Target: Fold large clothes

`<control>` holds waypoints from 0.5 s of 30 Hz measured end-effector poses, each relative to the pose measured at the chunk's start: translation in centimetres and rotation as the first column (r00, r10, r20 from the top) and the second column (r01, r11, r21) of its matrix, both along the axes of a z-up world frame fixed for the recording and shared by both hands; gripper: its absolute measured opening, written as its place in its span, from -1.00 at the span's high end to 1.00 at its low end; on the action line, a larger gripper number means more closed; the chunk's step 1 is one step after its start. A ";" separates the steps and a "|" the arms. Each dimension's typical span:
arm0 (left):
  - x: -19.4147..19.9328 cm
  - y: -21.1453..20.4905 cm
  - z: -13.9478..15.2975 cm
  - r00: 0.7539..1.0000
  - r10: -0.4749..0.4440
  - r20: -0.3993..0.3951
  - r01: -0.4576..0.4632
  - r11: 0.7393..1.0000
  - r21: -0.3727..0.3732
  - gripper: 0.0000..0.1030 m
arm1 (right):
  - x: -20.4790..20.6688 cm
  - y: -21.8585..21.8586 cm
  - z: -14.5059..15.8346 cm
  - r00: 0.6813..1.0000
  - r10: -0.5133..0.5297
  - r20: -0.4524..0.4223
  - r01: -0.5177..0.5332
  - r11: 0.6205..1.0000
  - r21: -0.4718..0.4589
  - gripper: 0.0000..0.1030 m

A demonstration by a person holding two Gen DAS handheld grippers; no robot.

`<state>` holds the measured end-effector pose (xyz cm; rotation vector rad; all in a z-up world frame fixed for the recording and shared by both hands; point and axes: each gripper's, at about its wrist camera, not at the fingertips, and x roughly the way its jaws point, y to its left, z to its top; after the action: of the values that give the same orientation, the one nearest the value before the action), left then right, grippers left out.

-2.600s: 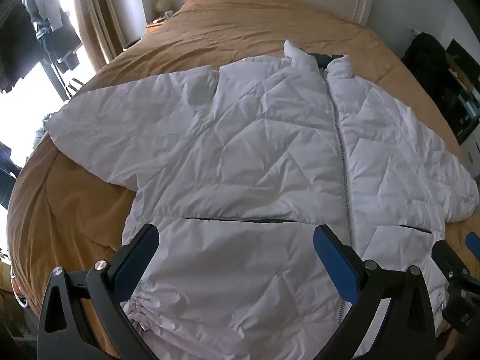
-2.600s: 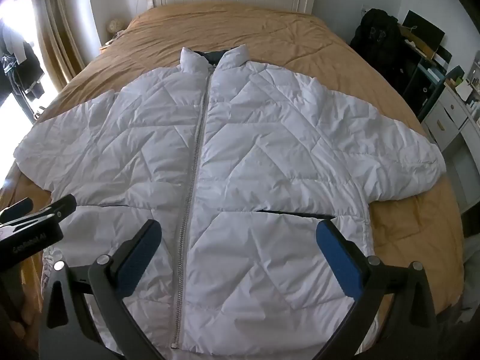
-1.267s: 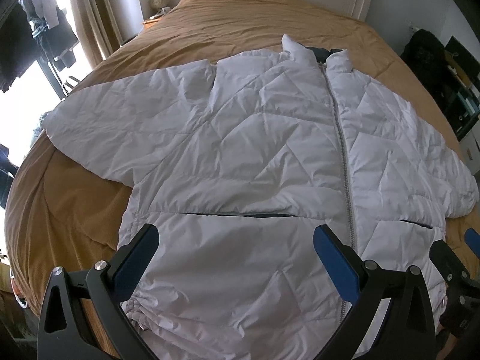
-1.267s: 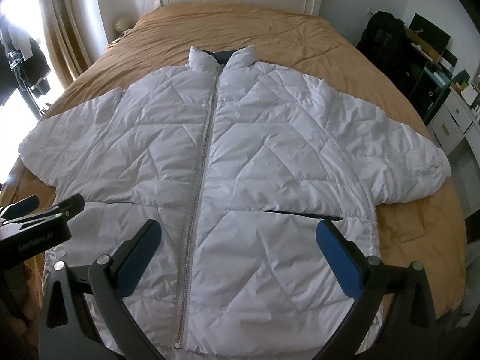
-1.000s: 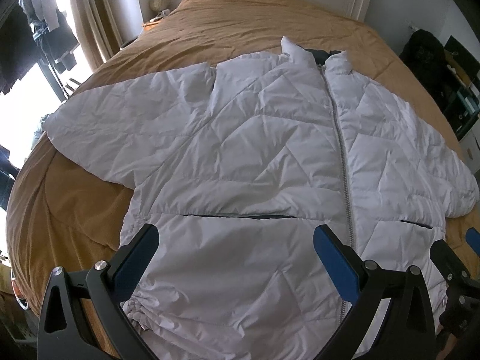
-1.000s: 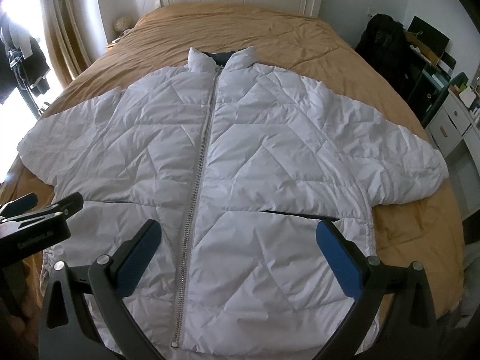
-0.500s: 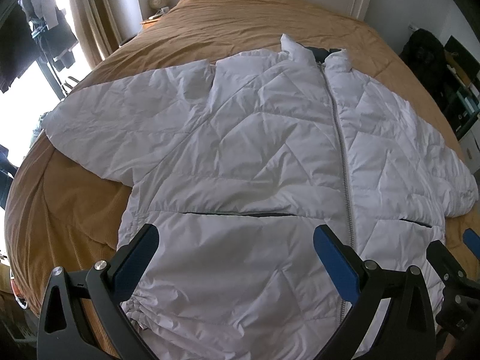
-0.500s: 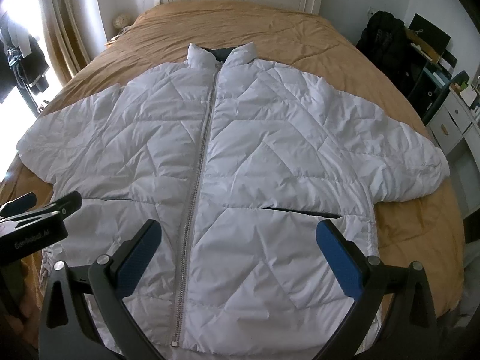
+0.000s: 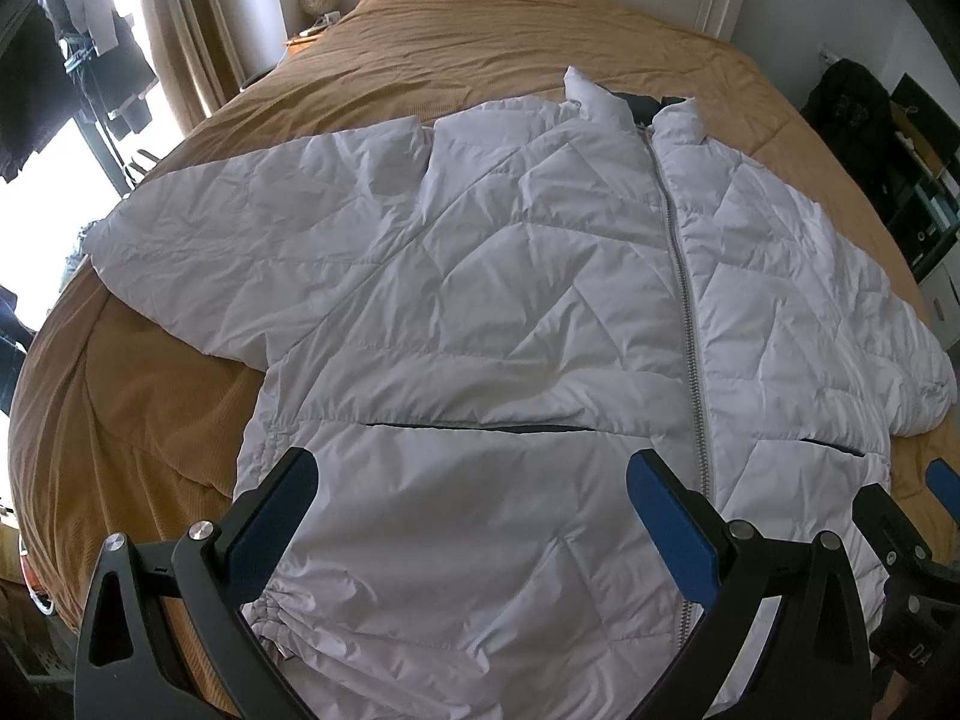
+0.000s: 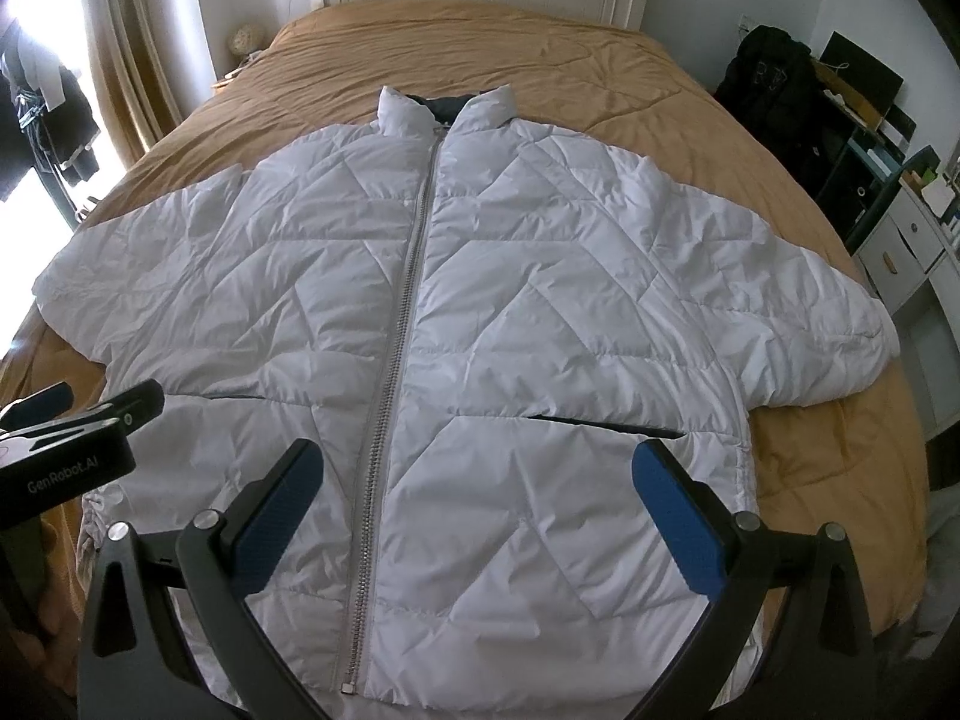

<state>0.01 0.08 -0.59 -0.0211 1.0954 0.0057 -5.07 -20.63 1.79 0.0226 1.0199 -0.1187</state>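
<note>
Little has moved since the earlier frames: both views drift slightly, and the white jacket point(image 10: 480, 312) lies as before, front up, zipped, sleeves spread on the tan bedspread point(image 10: 480, 48). Left gripper point(image 9: 474, 516) and right gripper point(image 10: 480, 504) hover above the hem, jaws wide apart, holding nothing. Risks: the puffy, slick shell may slip from a shallow pinch; grabbing only the top layer would split the fold. The hem's near edge is partly hidden, so layer count is uncertain.

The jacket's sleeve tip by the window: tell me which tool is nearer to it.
Left. The left tool hovers open over the hem on that sleeve tip's side of the zipper; the right tool hovers open across the zipper.
</note>
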 end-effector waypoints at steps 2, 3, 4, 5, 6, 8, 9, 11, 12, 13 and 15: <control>0.0 0.0 -0.1 1.000 0.003 -0.001 -0.003 1.000 -0.002 -0.99 | -0.1 0.0 0.1 1.000 -0.001 0.000 0.001 1.000 0.000 -0.99; 0.0 0.2 -0.1 1.000 0.004 -0.001 -0.004 1.000 -0.003 -0.99 | 0.0 0.0 0.0 1.000 0.001 0.002 -0.001 1.000 -0.002 -0.99; 0.1 0.2 -0.1 1.000 0.006 -0.003 -0.006 1.000 -0.005 -0.99 | 0.0 0.0 0.0 1.000 0.000 0.002 0.000 1.000 -0.003 -0.99; 0.1 0.3 -0.1 1.000 0.008 -0.004 -0.008 1.000 -0.007 -0.99 | 0.0 0.0 0.1 1.000 -0.001 0.001 0.001 1.000 -0.004 -0.99; 0.1 0.4 -0.1 1.000 0.009 -0.005 -0.009 1.000 -0.009 -0.99 | 0.0 0.0 0.1 1.000 -0.001 0.002 0.001 1.000 -0.004 -0.99; 0.1 0.5 -0.2 1.000 0.007 -0.007 -0.007 1.000 -0.011 -0.99 | 0.1 0.0 0.0 1.000 -0.004 0.004 0.004 1.000 -0.004 -0.99; 0.1 0.4 -0.2 1.000 0.005 -0.007 -0.005 1.000 -0.013 -0.99 | 0.1 0.0 0.0 1.000 -0.007 0.004 0.007 1.000 -0.005 -0.99; 0.1 0.6 -0.2 1.000 0.002 -0.007 -0.002 1.000 -0.015 -0.99 | 0.0 0.1 0.1 1.000 -0.010 0.005 0.010 1.000 -0.007 -0.99; 0.1 0.6 -0.2 1.000 0.002 -0.008 -0.002 1.000 -0.016 -0.99 | 0.1 0.0 0.1 1.000 -0.014 0.004 0.014 1.000 -0.007 -0.99; 0.1 0.7 -0.2 1.000 0.003 -0.009 -0.003 1.000 -0.018 -0.99 | 0.1 0.0 0.1 1.000 -0.017 0.003 0.017 1.000 -0.008 -0.99; 0.1 0.8 -0.3 1.000 0.005 -0.010 -0.006 1.000 -0.019 -0.99 | 0.2 0.0 0.0 1.000 -0.019 0.001 0.019 1.000 -0.013 -0.99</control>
<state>0.11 0.88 -0.92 -0.0415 1.1058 0.0001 -4.88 -20.66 1.80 0.0207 1.0181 -0.1423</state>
